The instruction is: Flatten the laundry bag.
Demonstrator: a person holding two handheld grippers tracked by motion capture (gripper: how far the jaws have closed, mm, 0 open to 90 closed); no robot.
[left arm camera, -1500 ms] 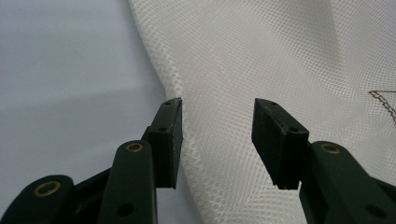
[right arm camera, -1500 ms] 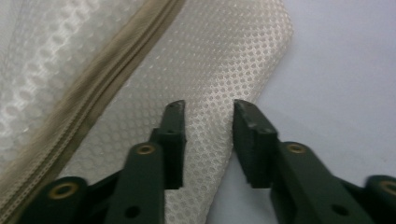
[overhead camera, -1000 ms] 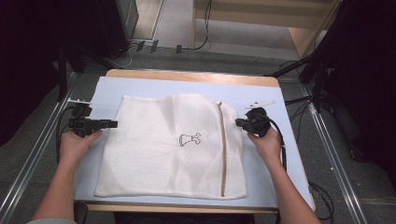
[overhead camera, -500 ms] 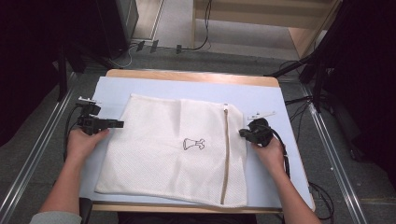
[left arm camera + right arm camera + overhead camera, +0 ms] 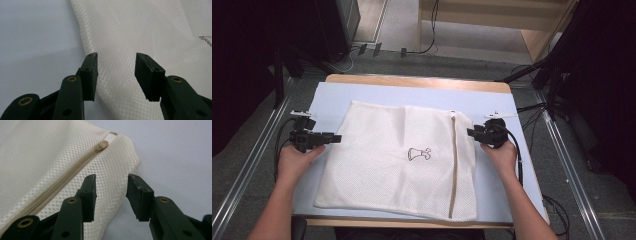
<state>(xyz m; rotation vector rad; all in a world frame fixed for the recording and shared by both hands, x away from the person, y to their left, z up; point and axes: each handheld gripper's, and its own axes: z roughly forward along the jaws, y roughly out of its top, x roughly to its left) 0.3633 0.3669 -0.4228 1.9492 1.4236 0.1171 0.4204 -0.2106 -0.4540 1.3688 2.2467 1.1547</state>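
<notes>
Mesh laundry bag (image 5: pixel 402 160) lies flat mid-table on the blue mat (image 5: pixel 332 100), zipper (image 5: pixel 455 165) running near-to-far on its right side. Left gripper (image 5: pixel 334 137) at the bag's left edge, released, jaws apart, nothing pinched. Right gripper (image 5: pixel 472 132) at the right edge, jaws have just been opening, mesh let go. I'd regrip both edges squarely, clear of the zipper, and pull evenly to avoid skew.

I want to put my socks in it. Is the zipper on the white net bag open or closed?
Closed. The zipper runs as one joined line down the bag, its pull at the end.
</notes>
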